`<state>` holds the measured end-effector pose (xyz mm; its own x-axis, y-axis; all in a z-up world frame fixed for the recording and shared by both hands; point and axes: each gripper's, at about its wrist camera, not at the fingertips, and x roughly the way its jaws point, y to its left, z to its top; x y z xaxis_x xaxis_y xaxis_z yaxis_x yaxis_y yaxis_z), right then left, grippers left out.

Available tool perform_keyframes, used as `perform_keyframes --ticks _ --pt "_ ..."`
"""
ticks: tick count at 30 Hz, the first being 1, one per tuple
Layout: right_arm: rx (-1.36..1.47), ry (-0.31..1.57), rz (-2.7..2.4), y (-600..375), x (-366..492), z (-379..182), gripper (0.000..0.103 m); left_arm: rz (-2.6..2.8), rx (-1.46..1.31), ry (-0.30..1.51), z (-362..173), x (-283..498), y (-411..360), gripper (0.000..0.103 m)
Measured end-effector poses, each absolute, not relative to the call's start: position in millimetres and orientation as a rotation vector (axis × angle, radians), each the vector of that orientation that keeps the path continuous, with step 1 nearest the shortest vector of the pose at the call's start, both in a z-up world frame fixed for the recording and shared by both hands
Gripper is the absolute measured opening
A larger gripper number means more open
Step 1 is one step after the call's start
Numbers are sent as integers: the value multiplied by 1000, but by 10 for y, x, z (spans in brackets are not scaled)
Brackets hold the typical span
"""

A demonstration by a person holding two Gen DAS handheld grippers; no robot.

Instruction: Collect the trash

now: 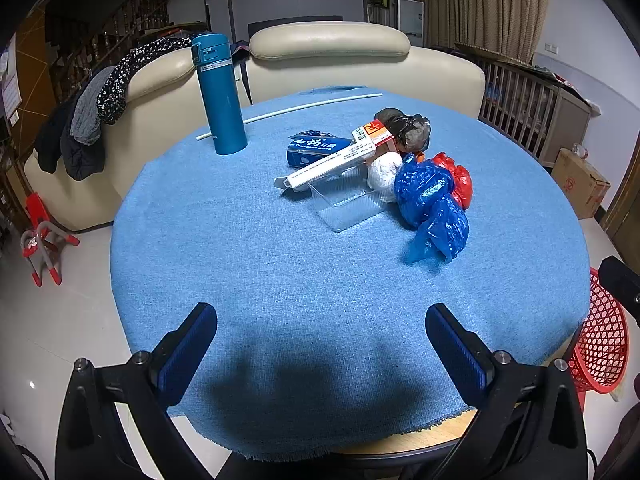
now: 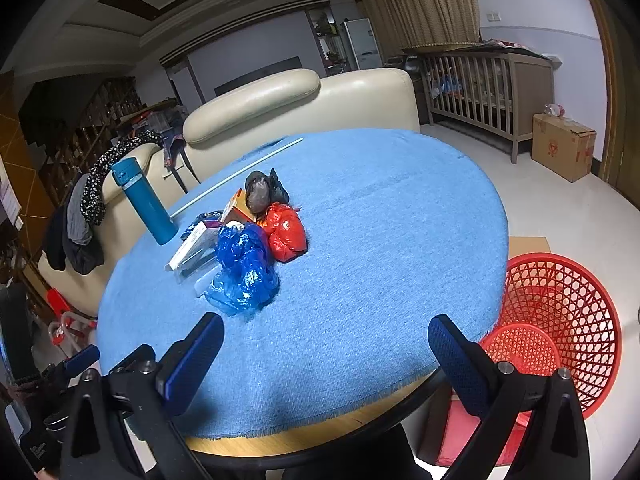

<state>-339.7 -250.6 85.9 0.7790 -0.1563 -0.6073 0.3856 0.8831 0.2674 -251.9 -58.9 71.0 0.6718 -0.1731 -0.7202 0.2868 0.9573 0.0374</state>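
Trash pile (image 1: 384, 168) mid-table; 2 grippers, left (image 1: 320, 344) and right (image 2: 326, 354), jaws spread, empty; red basket (image 2: 560, 320) beside table.

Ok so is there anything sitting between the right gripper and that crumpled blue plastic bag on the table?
Nothing visible. The right gripper is open at the near edge of the table, and only bare blue cloth lies between it and the blue bag. The other trash sits beside and behind the bag.
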Motion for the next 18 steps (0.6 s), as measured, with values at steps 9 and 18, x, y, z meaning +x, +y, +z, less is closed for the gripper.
perform_keyframes --ticks 9,18 --pt "365 633 -299 -2465 -3366 843 103 -263 153 795 714 -2521 -598 103" --pt "368 635 -302 -2475 -3367 836 103 -262 153 796 715 -2521 -601 103"
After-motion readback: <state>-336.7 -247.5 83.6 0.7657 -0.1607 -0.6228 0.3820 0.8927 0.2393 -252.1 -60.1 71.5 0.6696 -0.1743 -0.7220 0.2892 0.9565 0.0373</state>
